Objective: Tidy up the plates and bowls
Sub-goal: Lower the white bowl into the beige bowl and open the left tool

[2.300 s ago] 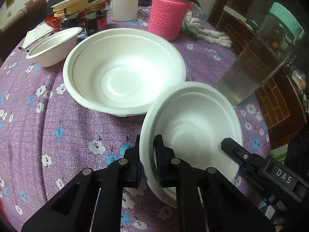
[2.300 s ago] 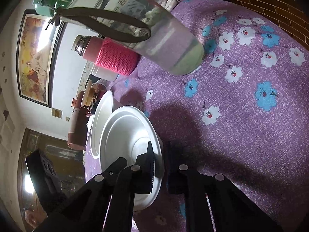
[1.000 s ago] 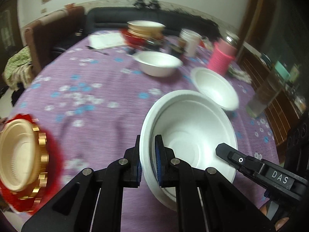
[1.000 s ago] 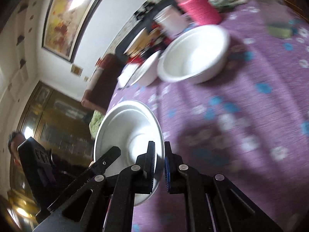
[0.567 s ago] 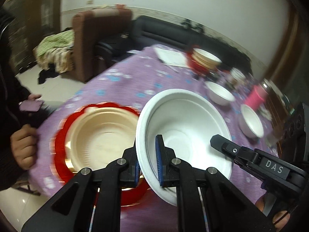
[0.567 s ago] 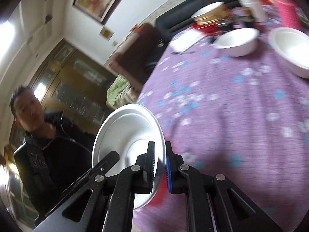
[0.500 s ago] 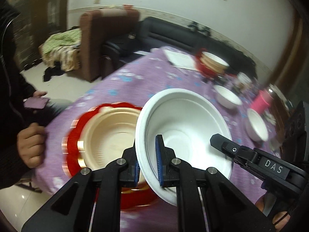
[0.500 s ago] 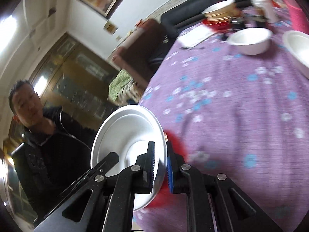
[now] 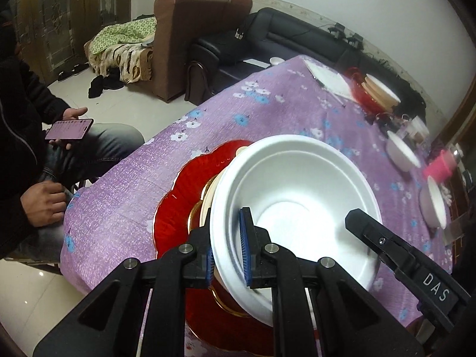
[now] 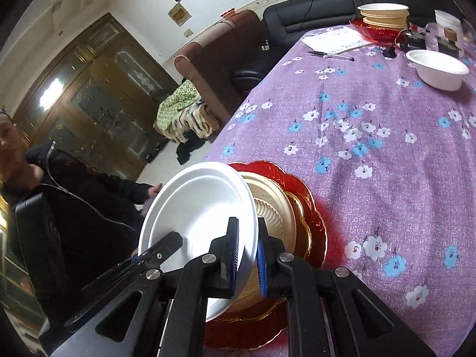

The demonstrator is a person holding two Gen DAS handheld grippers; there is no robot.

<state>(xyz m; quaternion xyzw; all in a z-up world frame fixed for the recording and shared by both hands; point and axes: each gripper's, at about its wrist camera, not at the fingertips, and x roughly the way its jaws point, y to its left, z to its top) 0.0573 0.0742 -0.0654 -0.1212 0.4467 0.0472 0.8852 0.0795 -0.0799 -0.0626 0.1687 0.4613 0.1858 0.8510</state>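
A white foam bowl (image 9: 294, 202) is held by both grippers at opposite rims. My left gripper (image 9: 227, 253) is shut on its near rim; my right gripper (image 10: 247, 247) is shut on the other rim, with the bowl (image 10: 199, 223) tilted. The bowl hangs just over a beige bowl (image 10: 273, 205) that sits on a gold plate (image 10: 302, 229) inside a red scalloped plate (image 9: 184, 196), also seen in the right wrist view (image 10: 315, 205). The right gripper's finger (image 9: 386, 247) shows across the bowl in the left wrist view.
The purple flowered tablecloth (image 10: 386, 136) covers the table. Further white bowls (image 10: 437, 68) (image 9: 403, 150) (image 9: 435, 205), a stack of beige bowls on a red plate (image 10: 383, 15), a pink-sleeved bottle (image 9: 441, 168) and papers (image 10: 336, 41) stand at the far end. A seated person (image 9: 35, 154) is at the table's left edge.
Both grippers carried the white bowl from the far end of the table to the near end. It now hangs over the beige bowl, covering more of it than half a second ago.
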